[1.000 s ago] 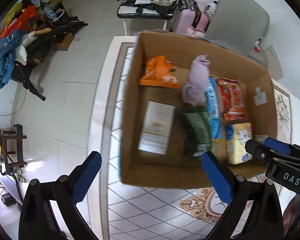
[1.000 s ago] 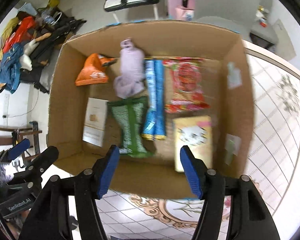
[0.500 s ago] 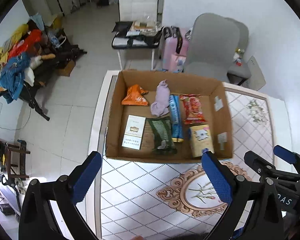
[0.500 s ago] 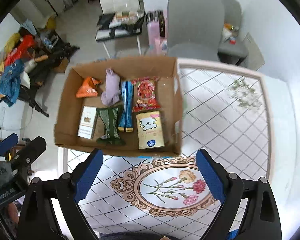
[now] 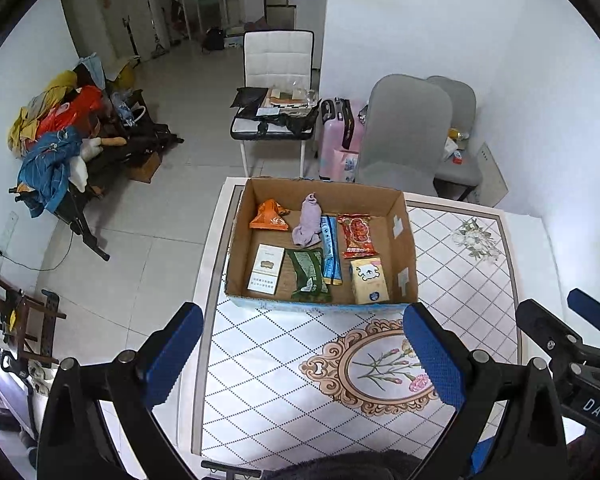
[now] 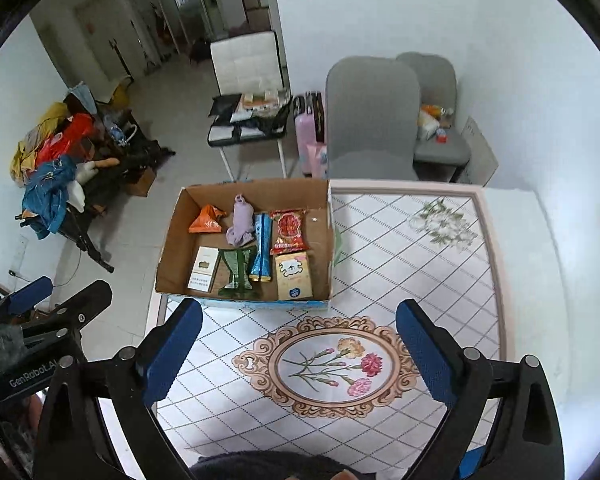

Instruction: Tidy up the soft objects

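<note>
An open cardboard box stands at the far left of the table. In it lie an orange packet, a lilac sock, a blue packet, a red snack packet, a white carton, a green packet and a yellow box. My left gripper is open and empty, high above the table's near side. My right gripper is open and empty, also held back from the box.
The table has a white diamond-pattern top with a flower medallion. Two grey chairs and a pink suitcase stand behind it. A white chair and a pile of clothes are on the floor to the left.
Both grippers have pulled up and back from just over the box. The right gripper has opened wider. The box's contents have not moved.
</note>
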Tool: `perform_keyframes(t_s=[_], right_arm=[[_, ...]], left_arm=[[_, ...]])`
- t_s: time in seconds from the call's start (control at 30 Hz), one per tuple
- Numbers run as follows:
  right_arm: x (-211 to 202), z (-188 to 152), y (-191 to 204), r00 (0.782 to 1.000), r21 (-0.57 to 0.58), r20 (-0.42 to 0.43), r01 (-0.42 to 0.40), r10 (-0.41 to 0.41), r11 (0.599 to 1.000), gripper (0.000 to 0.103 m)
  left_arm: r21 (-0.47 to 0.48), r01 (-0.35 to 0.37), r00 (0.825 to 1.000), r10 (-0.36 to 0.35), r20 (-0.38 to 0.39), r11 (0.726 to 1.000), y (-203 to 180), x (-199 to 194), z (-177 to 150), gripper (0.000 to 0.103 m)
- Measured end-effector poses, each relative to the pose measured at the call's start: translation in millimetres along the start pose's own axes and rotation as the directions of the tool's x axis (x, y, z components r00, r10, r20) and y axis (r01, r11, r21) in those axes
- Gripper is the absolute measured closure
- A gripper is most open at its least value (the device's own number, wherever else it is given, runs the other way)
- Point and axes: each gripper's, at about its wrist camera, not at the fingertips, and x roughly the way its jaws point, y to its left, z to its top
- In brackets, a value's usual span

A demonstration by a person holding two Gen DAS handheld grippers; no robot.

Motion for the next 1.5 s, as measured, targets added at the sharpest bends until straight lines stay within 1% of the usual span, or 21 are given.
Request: perform_keyframes(t_s=[0.07,0.27,0.4,0.63,0.9,1.17,1.5], right_arm=[[-13,-6,0,1.000,-0.007,0.008,0.000,0.000,1.000,0.003],[-44,-20,-1,0.999,-0.022,0.040,0.018,-0.017,1.000,0.003],[-56,-21,-4,0.998,-0.016,0.052,0.020,-0.020,1.000,0.003],[-75,-21,-5,0.996,-0.018,0.088,0.027,-0.026,0.999,0.003],[-81,-20,-7,0.994,-0.017,0.102,0.044,-0.042,0.999,0.003],[-81,-18,-8,0.990,-0.016,0.113,0.091,-0.089,0.996,0.003],[-78,-17,-9,0.989,-0.008,0.109,0.104,-0.103,0.995,0.003]], left_arm=[[0.000,-0.009,1.000,0.009,0.010,1.000,0,-9,-4,0.001],[-0.001,0.000,0.999,0.000,0.037,1.000,0,-34,-16,0.001],[0.009,0.000,0.999,-0.001,0.052,1.000,-2,-46,-20,0.001],[-0.012,0.003,0.997,-0.002,0.078,1.000,1,-58,-23,0.001],[-0.006,0.002,0.997,-0.002,0.072,1.000,0,-57,-25,0.001],[0.003,0.004,0.998,-0.004,0.068,1.000,-3,-54,-23,0.001],[0.007,0.005,0.998,-0.005,0.066,1.000,-4,-53,-23,0.001]])
